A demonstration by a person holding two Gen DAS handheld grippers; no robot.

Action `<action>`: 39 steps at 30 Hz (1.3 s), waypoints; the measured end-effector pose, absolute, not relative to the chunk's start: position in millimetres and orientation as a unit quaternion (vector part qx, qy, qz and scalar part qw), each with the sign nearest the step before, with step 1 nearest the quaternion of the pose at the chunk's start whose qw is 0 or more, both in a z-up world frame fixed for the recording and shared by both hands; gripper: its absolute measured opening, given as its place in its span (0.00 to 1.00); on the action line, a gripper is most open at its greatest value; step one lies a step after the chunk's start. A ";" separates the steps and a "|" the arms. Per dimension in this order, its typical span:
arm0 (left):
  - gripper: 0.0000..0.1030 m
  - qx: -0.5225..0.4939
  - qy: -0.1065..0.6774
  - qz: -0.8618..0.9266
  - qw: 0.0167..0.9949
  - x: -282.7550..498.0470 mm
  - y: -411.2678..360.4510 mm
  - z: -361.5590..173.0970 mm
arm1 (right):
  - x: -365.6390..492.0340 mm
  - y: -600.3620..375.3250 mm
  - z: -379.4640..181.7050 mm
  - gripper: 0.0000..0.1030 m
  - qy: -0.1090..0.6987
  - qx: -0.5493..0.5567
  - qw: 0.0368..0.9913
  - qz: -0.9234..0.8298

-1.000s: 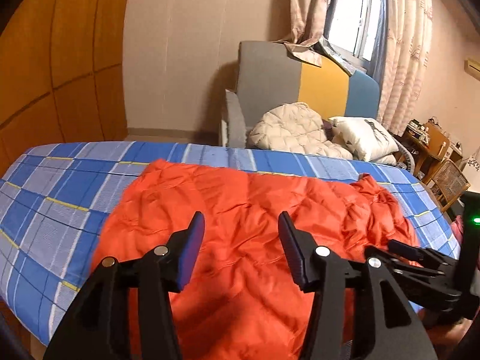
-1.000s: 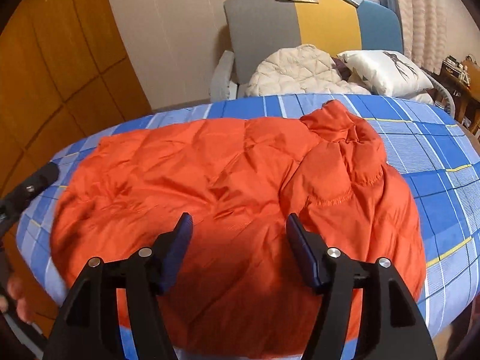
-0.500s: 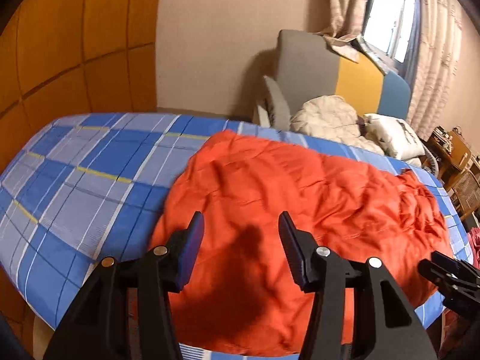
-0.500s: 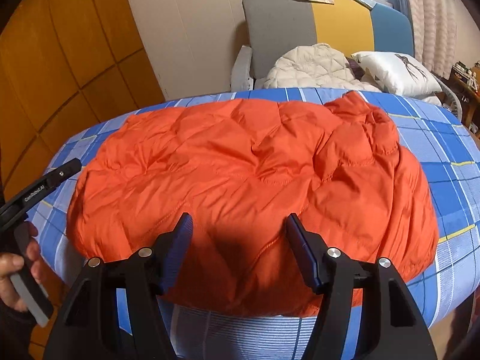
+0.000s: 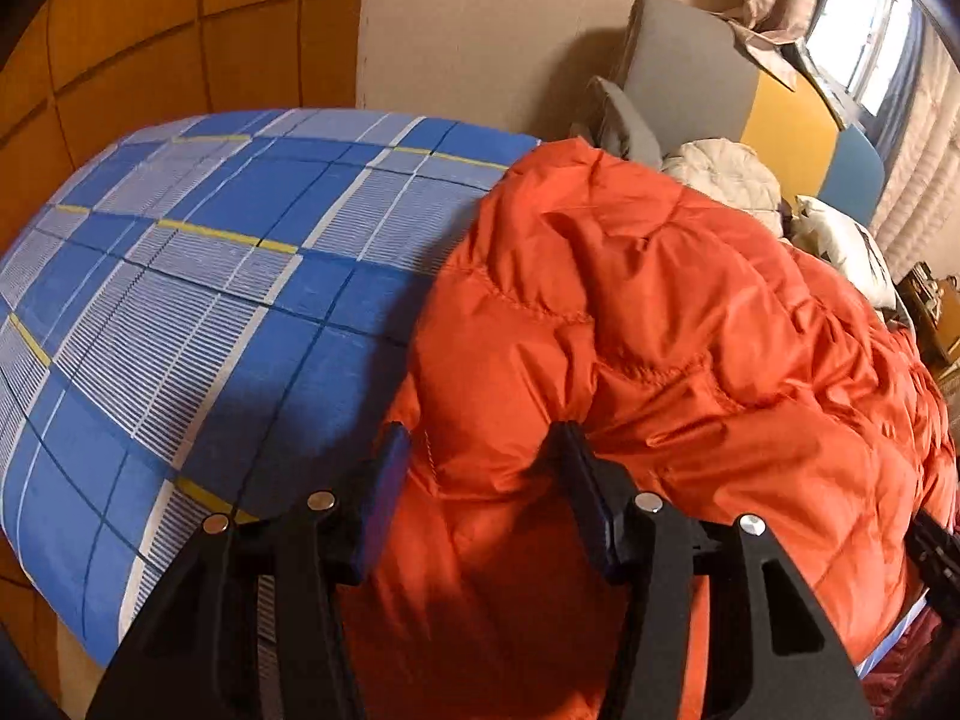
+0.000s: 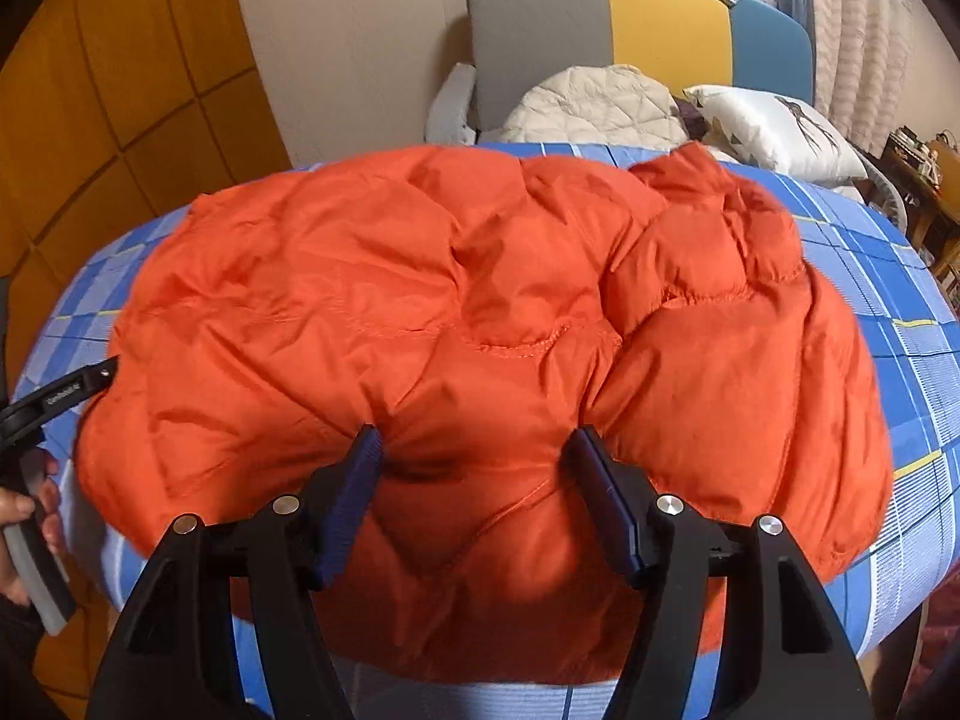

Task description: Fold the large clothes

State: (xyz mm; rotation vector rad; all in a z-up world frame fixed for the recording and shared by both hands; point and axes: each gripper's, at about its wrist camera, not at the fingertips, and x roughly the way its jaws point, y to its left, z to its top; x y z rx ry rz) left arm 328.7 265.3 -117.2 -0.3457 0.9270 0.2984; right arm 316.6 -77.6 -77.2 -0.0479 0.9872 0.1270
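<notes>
An orange puffer jacket (image 6: 480,312) lies spread on a table covered with a blue plaid cloth (image 5: 198,312). Its long axis runs left to right across the right wrist view, parallel to the near edge of the table, with the collar (image 6: 708,180) bunched at the far right end. The near side of the jacket hangs over the table's front edge.

The left gripper (image 5: 480,480) has its 2 fingers apart, straddling a fold of orange fabric at the jacket's left end; the fabric bulges between them and touches both pads. The left finger (image 5: 384,480) sits right at the border between jacket and cloth. The right gripper (image 6: 480,492) also has its fingers spread wide, pressed into the puffy fabric near the middle of the near edge, with a hump of jacket between them. Neither claw is clamped shut.

Behind the table stands a sofa (image 6: 540,30) in grey, yellow and blue, holding a cream quilted garment (image 6: 594,102) and a white pillow (image 6: 774,132).
</notes>
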 end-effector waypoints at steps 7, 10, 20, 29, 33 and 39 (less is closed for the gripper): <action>0.48 -0.140 0.383 0.169 0.897 307.5 238.4 -70.2 | 316.1 -83.4 -81.4 0.64 0.473 -0.011 0.878 0.069; 0.48 -0.132 0.357 0.126 0.916 306.4 208.1 -47.2 | 316.9 -84.7 -79.9 0.64 0.473 -0.005 0.878 0.073; 0.48 -0.149 0.366 0.059 0.917 366.3 123.7 -43.6 | 317.4 -95.0 -81.4 0.64 0.469 0.011 0.877 0.098; 0.48 -0.099 0.398 0.080 0.909 423.3 95.7 -75.0 | 315.5 -102.1 -86.3 0.65 0.464 0.014 0.877 0.122; 0.50 -0.074 0.409 0.085 0.905 431.2 91.3 -99.3 | 313.1 -103.7 -82.8 0.65 0.465 0.020 0.875 0.133; 0.50 -0.061 0.408 0.083 0.907 430.9 89.4 -111.9 | 304.5 -134.8 -54.6 0.71 0.455 0.085 0.874 0.146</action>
